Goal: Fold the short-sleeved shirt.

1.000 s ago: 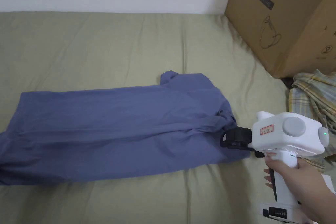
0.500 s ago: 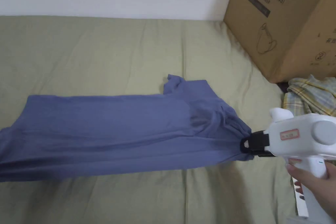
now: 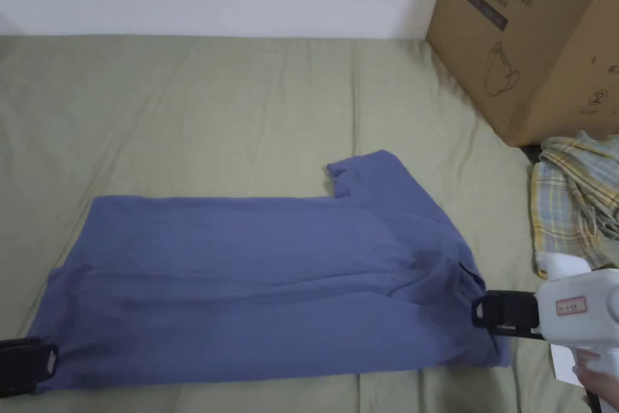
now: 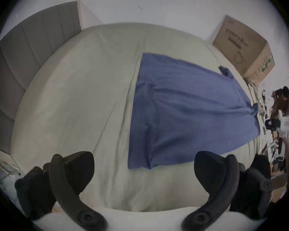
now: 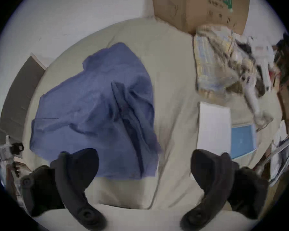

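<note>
The soft blue short-sleeved shirt lies flat on the green bed sheet — both grippers, left gripper and right gripper, gape empty, so each should pinch one end corner evenly.

Blue short-sleeved shirt lies flat, apparently folded lengthwise, one sleeve sticking out.

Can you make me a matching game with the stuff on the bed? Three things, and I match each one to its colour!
Things:
1. shirt
2. cardboard box
3. crumpled cloth beside the box

Colours:
a. brown
b. yellow and blue checks
c. plain blue

Pairs: 1-c, 2-a, 3-b
</note>
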The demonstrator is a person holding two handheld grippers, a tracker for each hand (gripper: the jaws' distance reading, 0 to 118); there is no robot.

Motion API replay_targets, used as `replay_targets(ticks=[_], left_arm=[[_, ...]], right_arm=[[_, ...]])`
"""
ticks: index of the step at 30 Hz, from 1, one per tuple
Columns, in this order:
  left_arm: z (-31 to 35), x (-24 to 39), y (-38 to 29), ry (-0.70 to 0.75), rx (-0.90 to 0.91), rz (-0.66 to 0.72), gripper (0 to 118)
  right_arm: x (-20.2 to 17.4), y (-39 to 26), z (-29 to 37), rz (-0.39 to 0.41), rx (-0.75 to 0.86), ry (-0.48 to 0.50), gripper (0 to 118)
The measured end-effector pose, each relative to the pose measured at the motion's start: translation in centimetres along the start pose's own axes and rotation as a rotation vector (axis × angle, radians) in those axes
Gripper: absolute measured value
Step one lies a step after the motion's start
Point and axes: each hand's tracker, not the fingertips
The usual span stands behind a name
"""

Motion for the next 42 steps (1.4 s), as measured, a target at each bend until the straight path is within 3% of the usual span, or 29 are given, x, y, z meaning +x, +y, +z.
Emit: replay_targets(ticks=[3,7,8,9,10,11,14,22,23,24,25,26,29,34,37,38,40,41,42], left_arm=[[1.5,0.6,1.1,-0.015,0.042,0.007,118],[3.1,2.6,3.5,-0.011,0.086,-0.02,114],[3.3,3.2,4.2,-0.018,0.09,-0.026,101],[3.5,3.7,4.9,-0.04,0.11,-0.034,76],[3.6,4.1,5.4,-0.077,0.132,-0.043,29],[3.4,4.5,6.1,-0.078,0.136,-0.048,0],[1.8,5.2,8.3,-0.085,0.128,-0.073,0],[-7.8,2.8,19.9,-0.08,0.042,-0.079,0],[-9.4,2.5,21.2,-0.081,0.031,-0.079,13],[-10.6,2.2,22.3,-0.077,0.021,-0.074,33],[-12.2,2.0,23.4,-0.058,0.009,-0.072,69],[-13.6,2.0,24.0,-0.053,0.004,-0.067,113],[-17.3,1.9,24.8,-0.015,-0.02,-0.016,118],[-21.6,1.9,24.5,0.031,-0.1,-0.075,116],[-21.4,1.8,23.9,0.05,-0.143,-0.073,98],[-20.0,1.9,24.3,0.035,-0.102,-0.069,76],[-18.3,2.3,24.3,0.003,-0.068,-0.103,18],[-17.5,2.5,24.1,-0.032,-0.058,-0.136,3],[-17.0,2.9,24.2,-0.043,-0.055,-0.138,3]], right_arm=[[-2.0,1.3,1.7,0.065,0.035,-0.045,112],[-5.0,3.4,2.9,0.109,0.083,-0.031,112],[-5.8,3.8,3.1,0.116,0.112,-0.001,102],[-6.4,4.2,3.3,0.109,0.137,0.042,79],[-7.2,4.7,3.2,0.111,0.147,0.065,40],[-8.0,5.5,3.1,0.114,0.144,0.057,0],[-9.4,7.6,2.2,0.128,0.158,0.115,0],[-10.9,12.6,-0.9,0.173,0.153,0.119,0],[-10.9,13.0,-1.5,0.178,0.145,0.116,0],[-10.8,13.4,-2.1,0.18,0.136,0.112,0],[-10.6,13.7,-2.8,0.181,0.125,0.105,0],[-10.4,13.9,-3.4,0.18,0.117,0.1,0],[-10.0,14.2,-5.3,0.171,0.085,0.093,0],[-9.4,14.1,-7.6,0.155,0.044,0.094,0],[-9.3,14.1,-8.3,0.156,0.033,0.09,0],[-9.2,14.2,-8.3,0.153,0.032,0.092,0],[-9.3,14.4,-8.3,0.147,0.037,0.105,0],[-9.2,14.7,-8.3,0.145,0.041,0.111,0],[-9.2,15.1,-8.2,0.144,0.048,0.117,0]])
